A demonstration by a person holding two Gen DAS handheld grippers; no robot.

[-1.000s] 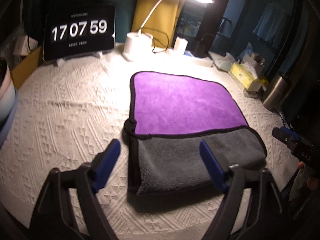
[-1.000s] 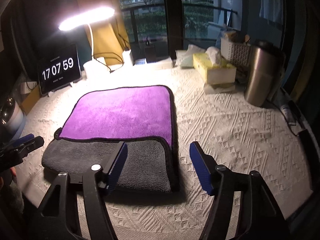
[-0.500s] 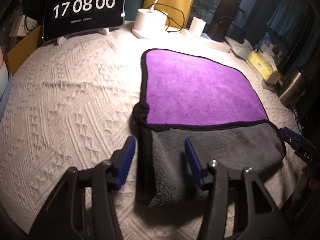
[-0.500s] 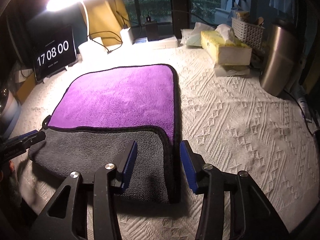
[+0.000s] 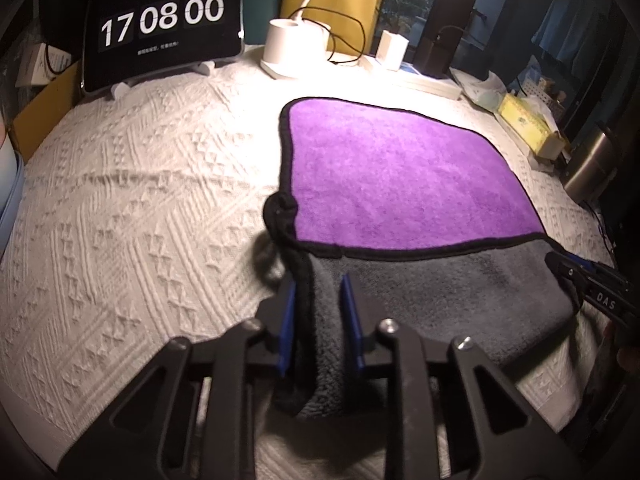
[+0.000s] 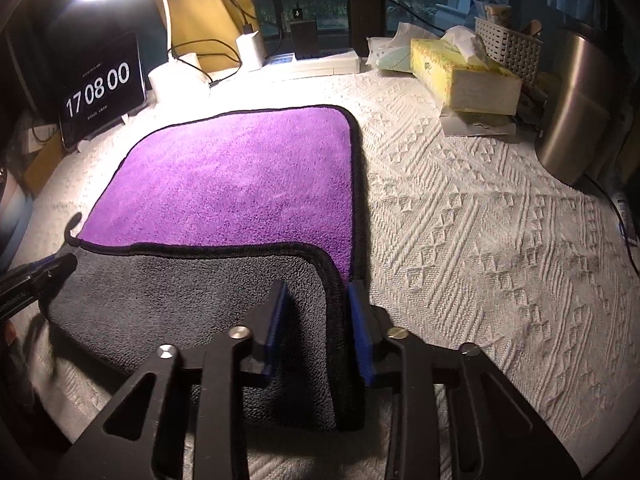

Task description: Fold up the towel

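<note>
The towel (image 5: 400, 176) lies on the white textured cloth, purple side up, with its near part folded over to show grey (image 5: 432, 292). My left gripper (image 5: 318, 300) is shut on the towel's near left fold edge, which bunches between the blue pads. My right gripper (image 6: 316, 312) is shut on the near right fold edge (image 6: 332, 320) of the towel (image 6: 240, 176). Each gripper's tip shows at the other view's edge: the right one (image 5: 588, 280) and the left one (image 6: 36, 276).
A tablet clock (image 5: 160, 24) and a lamp base (image 5: 292, 44) stand at the back. A yellow tissue box (image 6: 460, 72), a white basket (image 6: 508, 48) and a steel cylinder (image 6: 576, 104) stand at the right. Chargers and a power strip (image 6: 316, 60) lie at the back.
Both grippers moved forward and down onto the towel's near fold and closed from wide open onto its left and right corners.
</note>
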